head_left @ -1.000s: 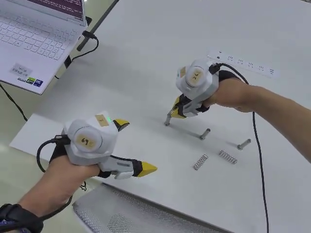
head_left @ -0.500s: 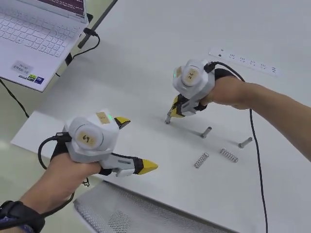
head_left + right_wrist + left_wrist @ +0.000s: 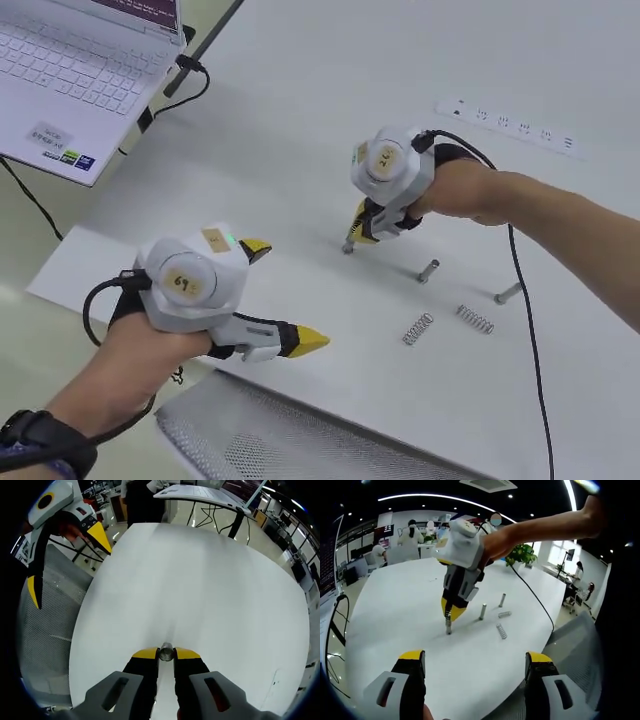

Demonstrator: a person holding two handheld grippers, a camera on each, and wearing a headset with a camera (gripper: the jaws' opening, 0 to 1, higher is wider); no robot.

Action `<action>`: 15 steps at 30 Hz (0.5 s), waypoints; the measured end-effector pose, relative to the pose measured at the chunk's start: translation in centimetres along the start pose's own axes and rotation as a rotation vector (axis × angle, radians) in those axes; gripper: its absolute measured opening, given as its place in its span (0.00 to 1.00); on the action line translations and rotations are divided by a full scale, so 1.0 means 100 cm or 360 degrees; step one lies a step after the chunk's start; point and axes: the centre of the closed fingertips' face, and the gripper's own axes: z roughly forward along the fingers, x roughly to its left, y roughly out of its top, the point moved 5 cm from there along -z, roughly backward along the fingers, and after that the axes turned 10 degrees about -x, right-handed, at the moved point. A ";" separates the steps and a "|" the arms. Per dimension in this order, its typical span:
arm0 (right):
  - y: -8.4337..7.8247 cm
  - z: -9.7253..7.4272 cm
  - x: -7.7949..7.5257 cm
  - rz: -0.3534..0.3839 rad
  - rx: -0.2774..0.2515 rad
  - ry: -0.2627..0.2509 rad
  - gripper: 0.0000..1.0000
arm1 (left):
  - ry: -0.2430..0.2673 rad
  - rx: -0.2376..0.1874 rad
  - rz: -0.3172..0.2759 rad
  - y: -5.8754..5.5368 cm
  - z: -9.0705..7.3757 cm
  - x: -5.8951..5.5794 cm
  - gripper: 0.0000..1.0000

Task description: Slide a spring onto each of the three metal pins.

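Note:
My right gripper (image 3: pixel 356 230) is shut on a spring (image 3: pixel 166 653), its tips pointing down at a metal pin (image 3: pixel 348 247) that stands upright on the white table (image 3: pixel 300 120). In the left gripper view the same pin (image 3: pixel 448 626) stands right under the right gripper (image 3: pixel 451 611). Two more pins (image 3: pixel 428 270) (image 3: pixel 507 293) lie to the right of it. Two loose springs (image 3: pixel 417 328) (image 3: pixel 474 319) lie nearer the front edge. My left gripper (image 3: pixel 278 294) hovers open at the front left, nothing between its fingers, well apart from the pins.
A laptop (image 3: pixel 80 70) sits at the far left with a black cable (image 3: pixel 175 85) beside it. A white power strip (image 3: pixel 510 128) lies at the back right. A grey mesh chair back (image 3: pixel 260 440) stands under the table's front edge.
The right gripper has shifted slightly left over the upright pin, still holding its spring. The left gripper stays open in about the same place.

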 end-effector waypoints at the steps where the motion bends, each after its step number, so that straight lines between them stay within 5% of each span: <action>1: 0.000 0.001 0.000 -0.0006 0.0005 0.0001 0.09 | 0.0000 0.0000 0.0000 0.000 0.000 0.000 0.79; 15: -0.006 0.012 -0.002 -0.0013 0.0059 0.0008 0.09 | 0.0009 0.0006 -0.0002 0.001 -0.001 0.003 0.79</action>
